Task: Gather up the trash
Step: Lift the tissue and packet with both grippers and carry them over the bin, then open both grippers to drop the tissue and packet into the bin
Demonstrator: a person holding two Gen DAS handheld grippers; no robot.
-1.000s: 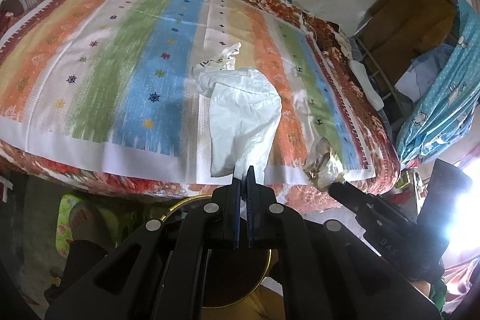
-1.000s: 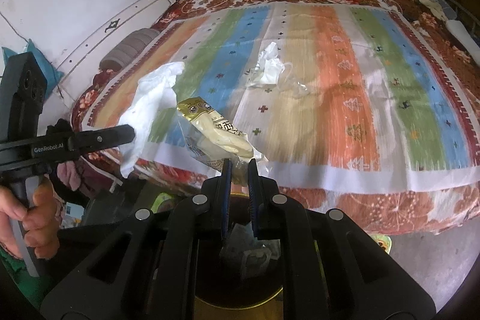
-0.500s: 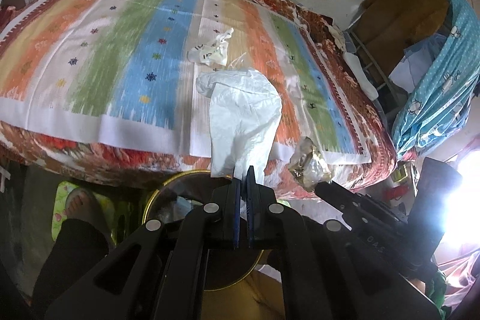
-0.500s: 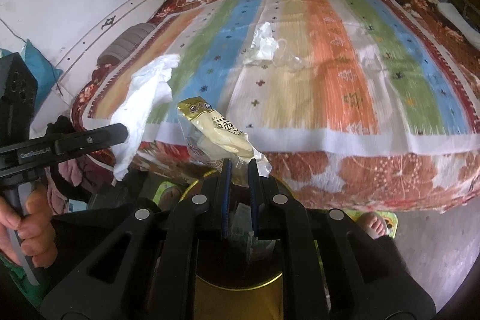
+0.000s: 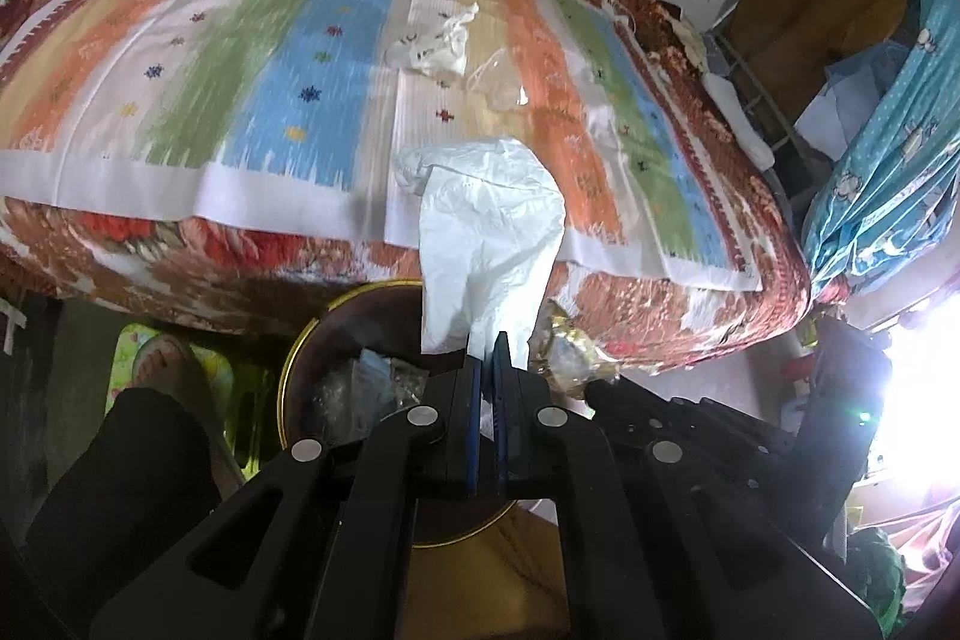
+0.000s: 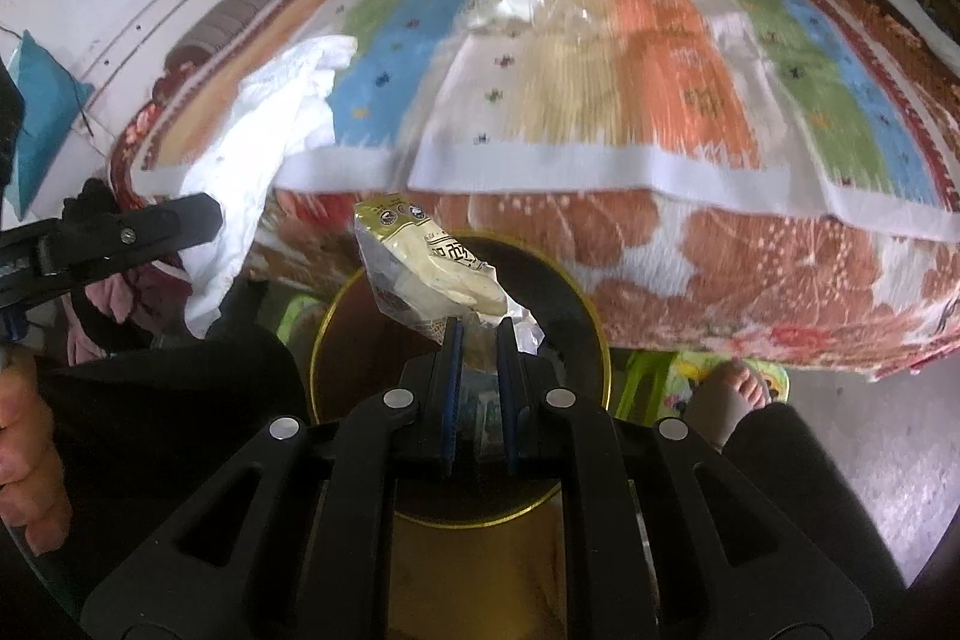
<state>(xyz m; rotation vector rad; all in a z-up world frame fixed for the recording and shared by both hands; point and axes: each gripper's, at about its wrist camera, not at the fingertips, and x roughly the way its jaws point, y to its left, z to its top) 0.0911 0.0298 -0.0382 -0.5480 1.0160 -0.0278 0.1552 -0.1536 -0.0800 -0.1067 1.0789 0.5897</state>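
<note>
White plastic bag (image 5: 489, 244) and cream snack wrapper (image 6: 435, 274) held above gold-rimmed bin (image 6: 591, 334).

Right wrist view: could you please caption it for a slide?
Right gripper holds a snack wrapper above the gold-rimmed bin.

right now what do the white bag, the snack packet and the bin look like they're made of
White bag: thin plastic film by the look, matte to slightly glossy, crinkled and hanging limp from the left gripper.
Snack packet: glossy printed plastic, clear in parts, with a gold top edge; held by the right gripper.
Bin: dark inside with a shiny gold rim; metal or plastic, hard to say.
</note>
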